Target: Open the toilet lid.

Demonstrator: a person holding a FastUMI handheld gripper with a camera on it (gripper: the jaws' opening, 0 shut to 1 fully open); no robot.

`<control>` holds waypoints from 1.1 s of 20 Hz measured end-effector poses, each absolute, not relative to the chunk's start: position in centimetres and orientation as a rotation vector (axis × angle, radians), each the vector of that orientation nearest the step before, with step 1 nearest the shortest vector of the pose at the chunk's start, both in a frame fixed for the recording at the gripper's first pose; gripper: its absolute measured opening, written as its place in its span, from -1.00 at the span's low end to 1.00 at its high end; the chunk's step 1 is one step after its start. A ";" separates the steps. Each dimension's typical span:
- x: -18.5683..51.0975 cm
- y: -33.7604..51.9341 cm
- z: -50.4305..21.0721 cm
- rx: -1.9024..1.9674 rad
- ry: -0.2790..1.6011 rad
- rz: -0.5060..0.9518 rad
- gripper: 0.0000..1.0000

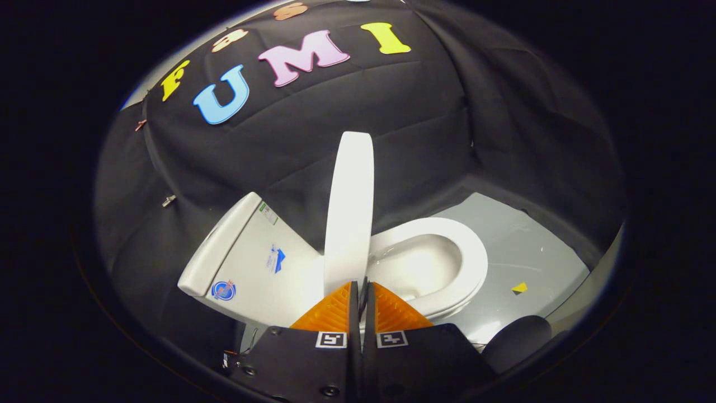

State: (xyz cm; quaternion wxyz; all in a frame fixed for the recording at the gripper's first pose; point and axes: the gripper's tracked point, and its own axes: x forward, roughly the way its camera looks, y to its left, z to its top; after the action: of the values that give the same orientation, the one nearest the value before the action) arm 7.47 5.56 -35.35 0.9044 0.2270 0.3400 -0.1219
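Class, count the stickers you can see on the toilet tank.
3 on the toilet tank: one near its top edge, one mid-face, one round at its lower corner. More may be hidden.

white toilet lid [349,207] upright, just ahead of fingers [335,310]

A pale grey glossy floor [520,246] is seen beyond the fingers, bounded by the black cloth of the booth's wall [425,129]. A white toilet [263,268] is stood directly on it, with the tank toward the wall, the bowl and seat ring over the open grey patch, and the lid raised upright. A small yellow marker [519,287] is laid flat on the floor beside the bowl, apart from it, and faint scuff lines are visible nearby.
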 end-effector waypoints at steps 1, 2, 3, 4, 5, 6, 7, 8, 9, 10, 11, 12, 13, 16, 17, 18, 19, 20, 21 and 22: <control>7.8 6.4 -34.9 0.459 0.695 -0.236 -0.90; 8.0 7.3 -34.4 0.449 0.688 -0.223 -0.90; 8.3 8.1 -34.0 0.439 0.683 -0.212 -0.90; 8.6 8.9 -33.7 0.431 0.679 -0.200 -0.90; 8.9 9.7 -33.3 0.421 0.674 -0.185 -0.90; 9.0 10.7 -33.0 0.409 0.670 -0.168 -0.90; 9.3 11.6 -32.8 0.393 0.667 -0.153 -0.90; 9.6 12.4 -32.5 0.374 0.664 -0.139 -0.90; 9.8 13.3 -32.3 0.354 0.659 -0.124 -0.90; 9.9 14.2 -32.1 0.338 0.655 -0.106 -0.90; 10.1 15.1 -31.9 0.326 0.652 -0.088 -0.90; 10.3 16.0 -31.9 0.320 0.650 -0.070 -0.90; 10.5 16.7 -31.7 0.320 0.646 -0.057 -0.90; 11.0 18.2 -31.7 0.332 0.643 -0.020 -0.90; 11.1 18.8 -31.6 0.329 0.644 -0.006 -0.90; 11.3 19.5 -31.6 0.326 0.646 0.008 -0.90; 11.5 20.2 -31.7 0.324 0.647 0.020 -0.90; 11.6 20.8 -31.7 0.322 0.648 0.033 -0.90; 11.7 21.4 -31.8 0.322 0.650 0.045 -0.90; 11.7 22.0 -31.9 0.320 0.652 0.058 -0.90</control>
State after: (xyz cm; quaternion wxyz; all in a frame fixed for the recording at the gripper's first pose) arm 11.72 21.98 -31.95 0.9343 0.1564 0.3190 0.0282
